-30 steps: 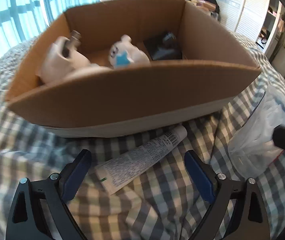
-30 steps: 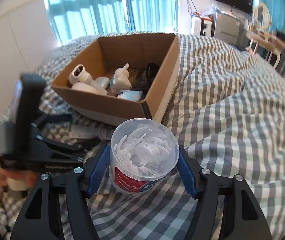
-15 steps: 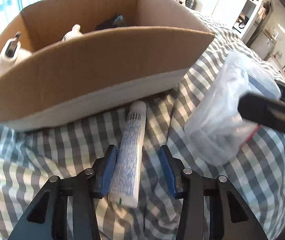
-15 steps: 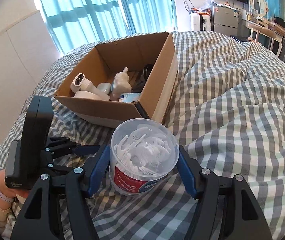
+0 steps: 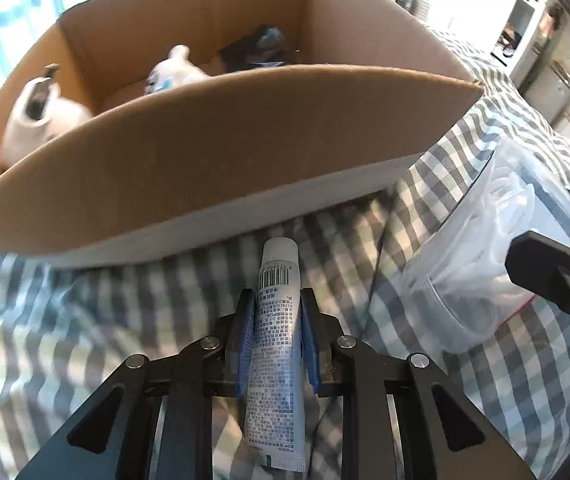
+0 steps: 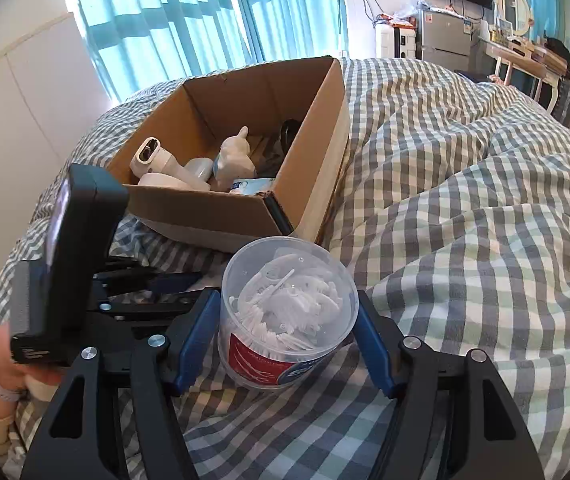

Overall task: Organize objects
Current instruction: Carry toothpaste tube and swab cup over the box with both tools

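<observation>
My left gripper is shut on a white tube with a barcode, its cap end pointing at the cardboard box just ahead on the checked bedspread. My right gripper is shut on a clear round tub of floss picks with a red label, held just in front of the box's near corner. The tub also shows at the right of the left wrist view. The box holds a white appliance, a white figurine and a dark item.
The grey checked bedspread lies rumpled to the right of the box. A white wall panel stands on the left. Curtained windows, a fridge and a desk stand far behind. The left gripper's body sits close to the left of the tub.
My left gripper has turned in line with the tube and closed on it. The right gripper has kept its hold on the tub and lifted slightly.
</observation>
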